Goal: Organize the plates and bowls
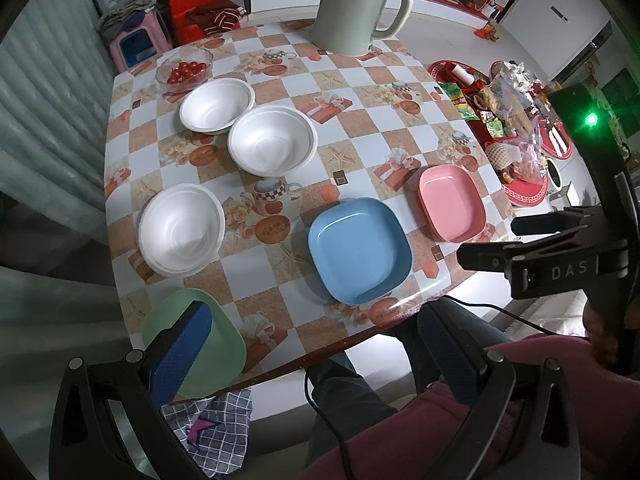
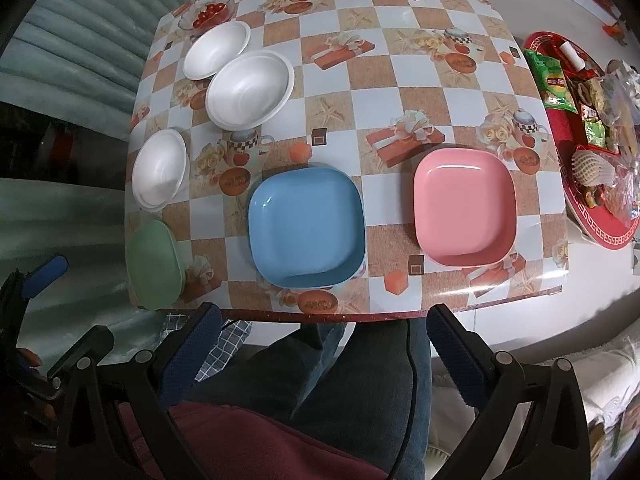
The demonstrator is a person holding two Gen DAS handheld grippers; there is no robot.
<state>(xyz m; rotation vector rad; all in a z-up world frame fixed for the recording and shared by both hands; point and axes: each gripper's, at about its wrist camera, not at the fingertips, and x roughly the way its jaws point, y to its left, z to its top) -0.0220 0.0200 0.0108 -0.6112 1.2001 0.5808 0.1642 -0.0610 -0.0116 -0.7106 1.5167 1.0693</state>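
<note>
Both grippers hang just off the near table edge, over the person's lap. The left gripper [image 1: 316,344] is spread wide with nothing in it, and the right gripper [image 2: 324,352] is the same, wide apart and holding nothing. Closest on the checkered tablecloth [image 2: 400,80] is a green plate [image 2: 154,264] at the near left corner, partly behind a blue finger pad [image 1: 180,354] in the left view. Next come a blue square plate [image 2: 306,226] and a pink one [image 2: 464,208], side by side but apart. Three white foam bowls [image 1: 182,230] [image 1: 272,140] [image 1: 216,106] run up the left side (the far two overlapping). Behind them sits a glass bowl of cherry tomatoes [image 1: 185,69], then a pale green electric kettle [image 1: 356,4].
</note>
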